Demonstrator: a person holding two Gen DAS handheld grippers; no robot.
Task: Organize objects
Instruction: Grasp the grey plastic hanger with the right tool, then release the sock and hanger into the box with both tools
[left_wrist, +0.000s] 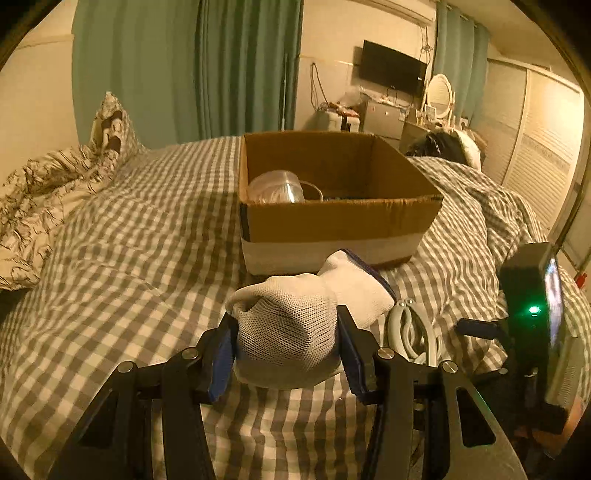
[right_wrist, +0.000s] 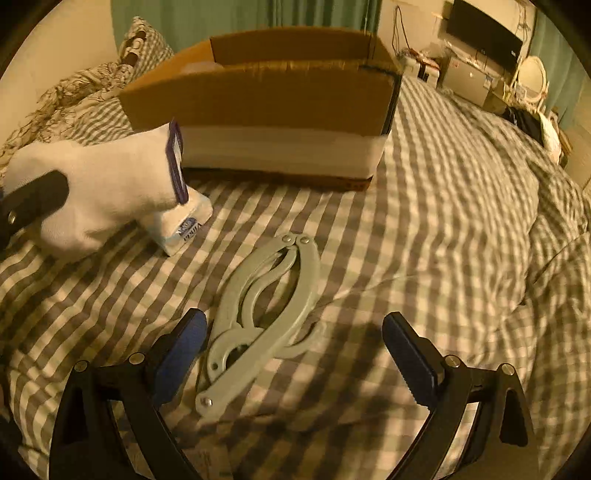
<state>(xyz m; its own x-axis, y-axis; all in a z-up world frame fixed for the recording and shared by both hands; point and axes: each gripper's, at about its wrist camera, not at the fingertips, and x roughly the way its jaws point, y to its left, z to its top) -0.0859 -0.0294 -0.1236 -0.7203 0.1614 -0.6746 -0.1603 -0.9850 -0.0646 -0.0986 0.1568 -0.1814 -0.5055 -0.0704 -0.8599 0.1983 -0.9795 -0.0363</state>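
The left claw is pinching a white sock between its blue pads, the sock's toe end bunched in the grip and its cuff pointing toward the cardboard box. The sock sits low over the grey checked bedspread, just in front of the box. Inside the box, a clear plastic container lies near the left wall. The right claw is spread wide, its left pad just beside a pale metal folding tool lying flat on the bedspread. A small white packet rests beneath the sock's cuff.
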